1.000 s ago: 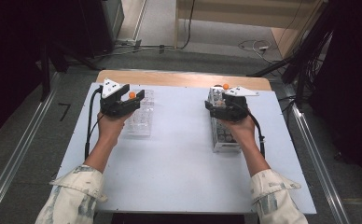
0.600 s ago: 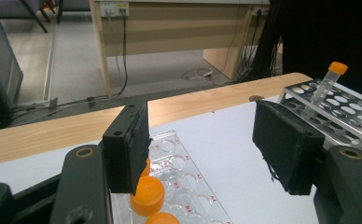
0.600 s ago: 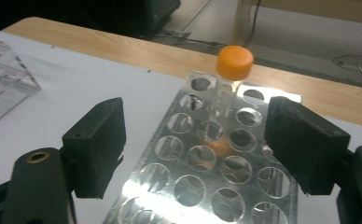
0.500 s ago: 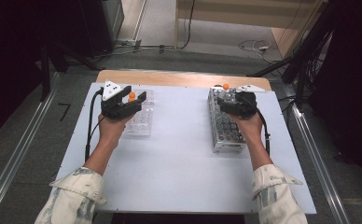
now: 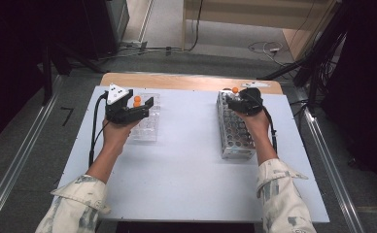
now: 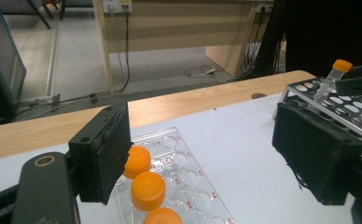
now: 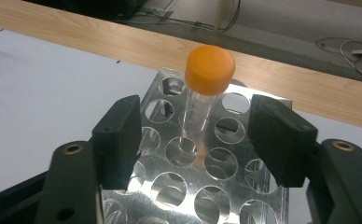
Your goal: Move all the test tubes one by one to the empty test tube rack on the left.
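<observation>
Right tongs [image 7: 195, 140] closing in around orange-capped tube [image 7: 202, 100] standing in metal rack [image 7: 193, 186], pads not touching yet, left tongs [image 6: 200, 158] just parted over clear tray [image 6: 184, 186] on table [image 5: 186, 160]

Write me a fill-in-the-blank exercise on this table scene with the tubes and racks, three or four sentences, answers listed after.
1. The tube standing in the metal rack has a cap coloured ____.
2. In the right gripper view, the right claw has its jaws apart on either side of that tube, so the claw is ____.
3. The left claw hovers over a clear plastic rack whose capped tubes stand beside its ____ jaw in the left gripper view.
4. The metal rack's holes are ____ in shape.

Answers: orange; open; left; round
</observation>
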Tool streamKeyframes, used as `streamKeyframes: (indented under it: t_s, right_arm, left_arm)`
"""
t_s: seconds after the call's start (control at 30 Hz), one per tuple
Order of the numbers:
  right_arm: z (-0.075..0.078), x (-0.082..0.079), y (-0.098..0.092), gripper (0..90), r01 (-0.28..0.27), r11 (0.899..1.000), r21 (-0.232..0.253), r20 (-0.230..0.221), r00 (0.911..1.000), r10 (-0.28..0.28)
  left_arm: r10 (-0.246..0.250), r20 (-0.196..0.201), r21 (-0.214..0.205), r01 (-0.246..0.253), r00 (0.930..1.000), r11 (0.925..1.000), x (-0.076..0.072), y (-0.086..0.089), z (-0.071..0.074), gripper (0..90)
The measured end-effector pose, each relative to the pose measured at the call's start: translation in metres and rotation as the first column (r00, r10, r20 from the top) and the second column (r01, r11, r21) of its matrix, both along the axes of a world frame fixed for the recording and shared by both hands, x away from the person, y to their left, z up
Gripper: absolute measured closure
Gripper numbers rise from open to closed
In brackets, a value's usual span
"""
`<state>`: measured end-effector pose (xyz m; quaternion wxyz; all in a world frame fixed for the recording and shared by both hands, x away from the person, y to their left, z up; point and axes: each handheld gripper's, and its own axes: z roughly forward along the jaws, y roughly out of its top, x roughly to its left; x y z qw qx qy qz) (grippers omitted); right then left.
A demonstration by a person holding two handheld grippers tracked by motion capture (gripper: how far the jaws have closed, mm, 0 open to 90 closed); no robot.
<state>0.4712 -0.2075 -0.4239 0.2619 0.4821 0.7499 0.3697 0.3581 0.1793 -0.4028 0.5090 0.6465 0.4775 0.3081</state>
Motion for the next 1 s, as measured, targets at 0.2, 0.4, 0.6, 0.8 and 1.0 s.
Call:
streamKeyframes:
  t_s: [0.2,0.4,0.6,0.8,1.0]
  right_arm:
    - [-0.002,0.008,0.003,40.3,0.003,1.000,-0.011,-0.034,0.9994,-0.004]
    - [-0.002,0.014,0.004,47.0,0.013,1.000,0.000,-0.042,0.9990,-0.013]
    - [-0.002,0.019,0.005,52.2,0.002,1.000,-0.004,-0.054,0.9985,-0.002]
    - [-0.004,0.025,0.007,55.5,0.021,1.000,-0.018,-0.104,0.9943,-0.023]
    - [-0.004,0.025,0.006,67.1,0.031,0.999,-0.016,-0.100,0.9945,-0.032]
  left_arm:
    - [0.002,-0.003,0.001,-0.002,1.0000,1.0000,-0.001,0.001,-0.001,18.1]
    - [-0.007,-0.008,-0.003,0.007,0.9999,1.0000,-0.002,0.000,-0.002,18.3]
    - [-0.011,-0.011,-0.007,0.011,0.9999,0.9999,-0.002,0.000,-0.004,18.3]
    - [-0.022,-0.010,-0.008,0.022,0.9997,0.9997,-0.003,-0.003,-0.004,18.4]
    - [-0.032,-0.005,-0.013,0.032,0.9995,0.9994,-0.005,-0.004,-0.003,18.8]
